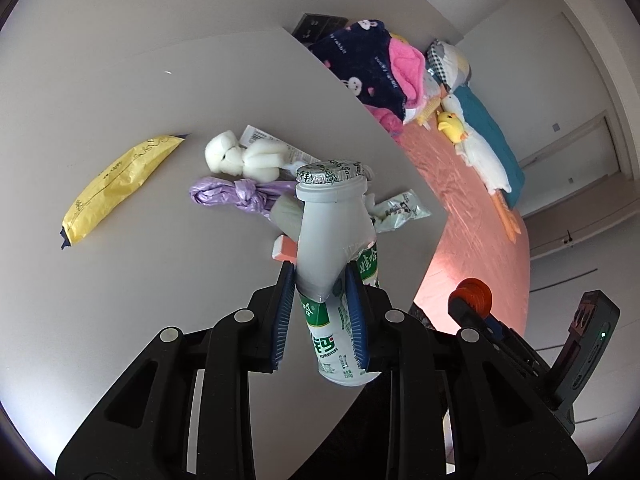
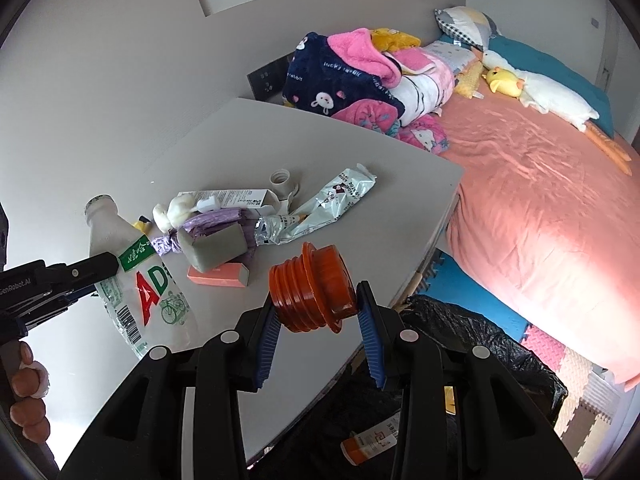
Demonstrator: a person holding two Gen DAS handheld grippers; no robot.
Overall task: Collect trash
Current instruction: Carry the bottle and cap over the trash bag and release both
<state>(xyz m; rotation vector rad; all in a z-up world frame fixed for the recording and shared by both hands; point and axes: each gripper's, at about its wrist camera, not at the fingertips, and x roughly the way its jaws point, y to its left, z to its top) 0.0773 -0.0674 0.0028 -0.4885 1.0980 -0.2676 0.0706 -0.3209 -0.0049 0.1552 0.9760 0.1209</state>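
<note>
— Bottle point(image 1: 334, 240) first: where does it sit relative to the bin bag?

— Left gripper point(image 1: 320, 300) is clamped on the white drink bottle across its waist, foil cap pointing away from the camera and base toward it, so the long axis runs roughly along the fingers. In the right wrist view the same bottle point(image 2: 132, 264) hangs above the near-left part of the desk point(image 2: 380, 216), well apart from the black trash bag point(image 2: 472, 344).

— And the other one?

— Right gripper point(image 2: 318, 308) is closed on the orange ribbed cap point(image 2: 312, 292), held by its sides with the flange toward the right pad. It sits right at the desk's near edge, and the bag's open mouth lies just below and to the right of it, beside the bed point(image 2: 540, 200).

— So the right side is nearer the bag?

— By my reading, yes. The cap only needs to travel a little right and down past the desk edge. The bottle has to cross the whole near edge rightward first.

— What remains on the desk?

— Yellow wrapper point(image 1: 116, 188), knotted purple bag point(image 1: 236, 194), small white plush point(image 1: 240, 158), grey sponge point(image 2: 212, 246), pink eraser block point(image 2: 219, 275), silver sachet point(image 2: 320, 204).

— Anything inside the bag?

— One orange-and-white tube point(image 2: 370, 440) shows near the bottom.
</note>
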